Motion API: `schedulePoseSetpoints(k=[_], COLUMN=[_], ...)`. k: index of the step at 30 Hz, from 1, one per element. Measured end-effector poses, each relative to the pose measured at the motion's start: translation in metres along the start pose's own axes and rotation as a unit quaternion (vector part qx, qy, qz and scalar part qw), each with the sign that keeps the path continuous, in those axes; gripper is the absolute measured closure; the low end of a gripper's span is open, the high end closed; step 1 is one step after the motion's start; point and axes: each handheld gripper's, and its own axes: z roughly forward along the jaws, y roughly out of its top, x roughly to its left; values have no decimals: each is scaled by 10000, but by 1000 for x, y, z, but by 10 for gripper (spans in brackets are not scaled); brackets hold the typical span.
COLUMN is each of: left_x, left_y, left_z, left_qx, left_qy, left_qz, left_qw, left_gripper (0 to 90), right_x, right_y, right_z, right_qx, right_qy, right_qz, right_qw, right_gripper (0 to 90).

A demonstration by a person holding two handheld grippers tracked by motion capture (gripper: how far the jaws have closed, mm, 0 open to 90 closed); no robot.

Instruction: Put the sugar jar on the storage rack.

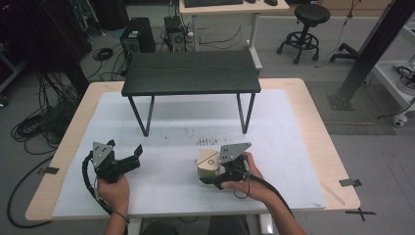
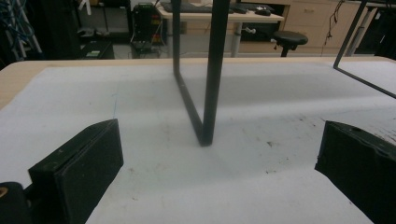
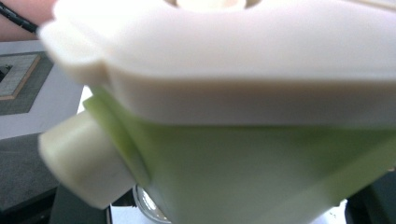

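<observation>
While the left tool (image 1: 128, 155) rests wide open and empty at eight o'clock on the worktop (image 1: 161, 191), the right tool (image 1: 219, 180) grips a lidded green container (image 1: 207, 165) at five o'clock.

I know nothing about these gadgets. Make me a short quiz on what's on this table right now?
1. True or false: the left gripper has its jaws closed on the container.
2. Which gripper holds the pale green container with the cream lid: A left, B right?
3. What stands on the white mat beyond both grippers?

Key
1. False: its jaws stand open over the bare mat.
2. B.
3. A small black table with thin metal legs.
</observation>
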Motion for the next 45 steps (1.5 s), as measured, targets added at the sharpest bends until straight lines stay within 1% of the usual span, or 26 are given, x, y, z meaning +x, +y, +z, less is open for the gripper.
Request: schedulePoseSetpoints(k=[12,20,27,31,35,39,40,41,45], left_x=[0,0,0,0,0,0,0,0,0], left_y=[0,0,0,0,0,0,0,0,0], left_z=[0,0,-1,-1,-1,-1,-1,-1,-1], left_qx=[-10,-9,-23,-32,-45,-49,-49,-45,-45], left_qy=[4,-2,-1,-7,-13,-24,-24,-18,-32], left_qz=[-2,-1,-2,-8,-18,4,4,-13,8], left_qw=[10000,10000,10000,10000,10000,10000,10000,10000,10000], left_gripper=[6,6,6,7,6,6,6,7,7], right_x=[1,2,0,0,-2,-1,-1,-1,-3], right_y=[2,3,16,30,52,80,80,95,124], right_z=[0,-3,-15,-26,-41,-59,-59,-67,-80], right_qx=[38,17,-73,-59,-109,-211,-211,-267,-368], right_qy=[-15,15,0,0,1,-1,-1,23,89], right_qz=[-52,30,64,66,80,-62,-62,-98,-135], right_qw=[10000,10000,10000,10000,9999,9998,9998,9996,9992], right_gripper=[296,296,296,296,296,296,296,296,296])
